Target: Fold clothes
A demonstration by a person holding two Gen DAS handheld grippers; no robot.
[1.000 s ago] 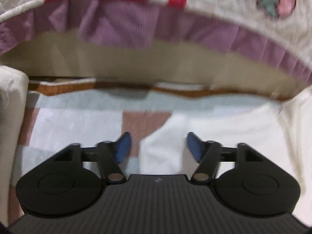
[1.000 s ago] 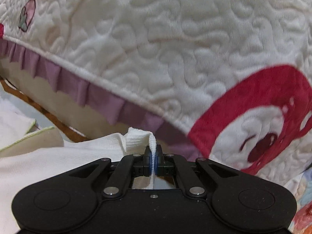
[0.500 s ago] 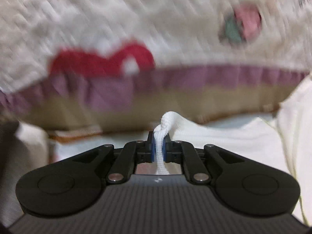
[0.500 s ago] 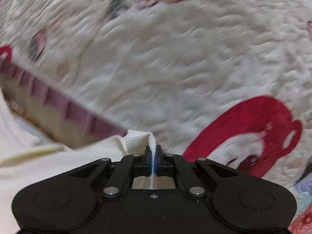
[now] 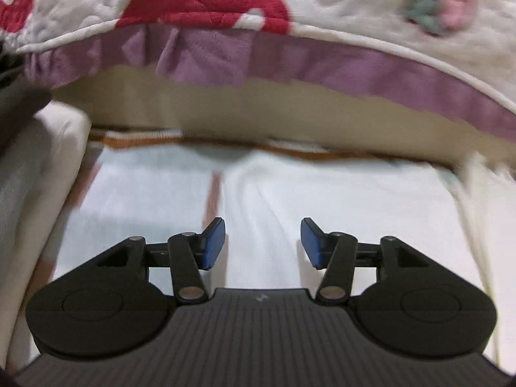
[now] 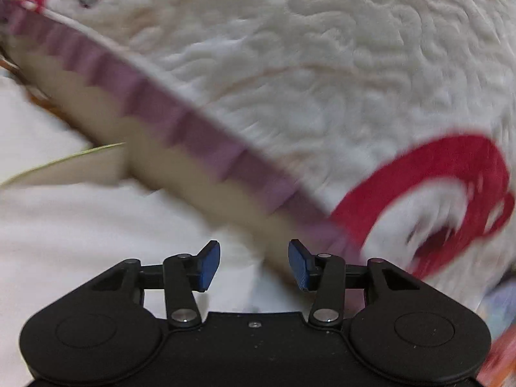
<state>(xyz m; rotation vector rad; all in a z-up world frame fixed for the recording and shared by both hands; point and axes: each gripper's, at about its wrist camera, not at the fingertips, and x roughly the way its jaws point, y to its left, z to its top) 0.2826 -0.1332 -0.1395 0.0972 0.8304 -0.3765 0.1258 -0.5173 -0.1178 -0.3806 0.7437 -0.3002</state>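
Two grippers, both spread with nothing between the pads, so we are treating the white garment as let go. In the left wrist view, we are seeing the left gripper (image 5: 262, 243) with its jaws just having been opening, the blue pads (image 5: 213, 242) well apart, and the white garment (image 5: 322, 219) lying flat below and ahead of them on a pale patterned sheet (image 5: 145, 193), near the quilted blanket (image 5: 322, 3) with its purple frill (image 5: 354, 71). In the right wrist view, we are seeing the right gripper (image 6: 254, 266) likewise just having been opening, hovering over the garment's edge beside the blanket's frill. Risk, as we are judging it: the dropped fold may be springing back or landing crooked, since both corners are going at once; a pad could also be snagging the frill on the next reach. We are failing to make out the garment's type, its full outline and the fold line; both views are blurred, and the gripper bodies are hiding the near cloth.
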